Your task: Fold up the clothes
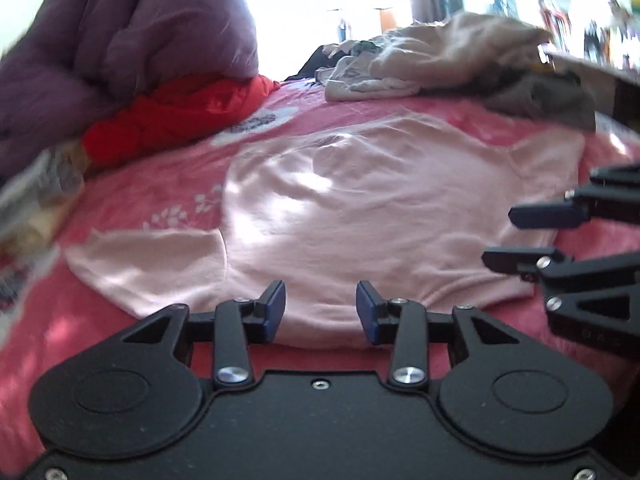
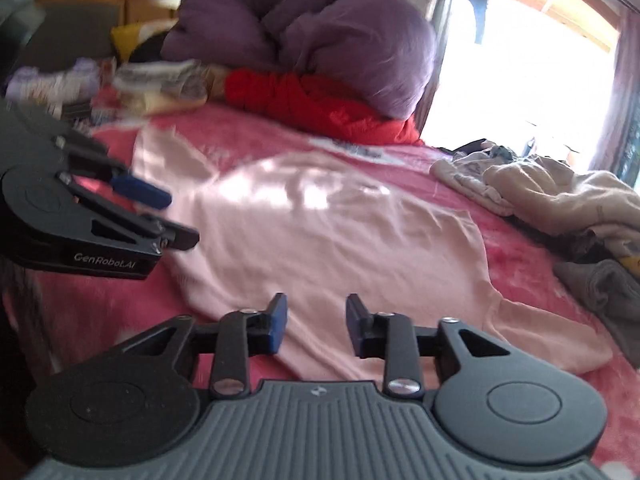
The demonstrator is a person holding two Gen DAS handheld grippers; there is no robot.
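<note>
Shirt (image 1: 340,216) lies flat, hem toward both part-open, empty claws (image 1: 321,312) (image 2: 316,326).

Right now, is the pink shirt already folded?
No, the pink shirt lies spread flat on the bed, with both sleeves out to the sides.

My pads (image 1: 276,312) blue | shirt (image 1: 340,220) pale pink | sheet (image 1: 160,184) pink, white sprigs | duvet (image 1: 120,40) purple | jacket (image 1: 180,116) red

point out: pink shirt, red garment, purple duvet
pink shirt (image 1: 340,216), left wrist view, middle of its body.
red garment (image 1: 168,120), left wrist view, crumpled middle.
purple duvet (image 2: 320,28), right wrist view, bunched top.
</note>
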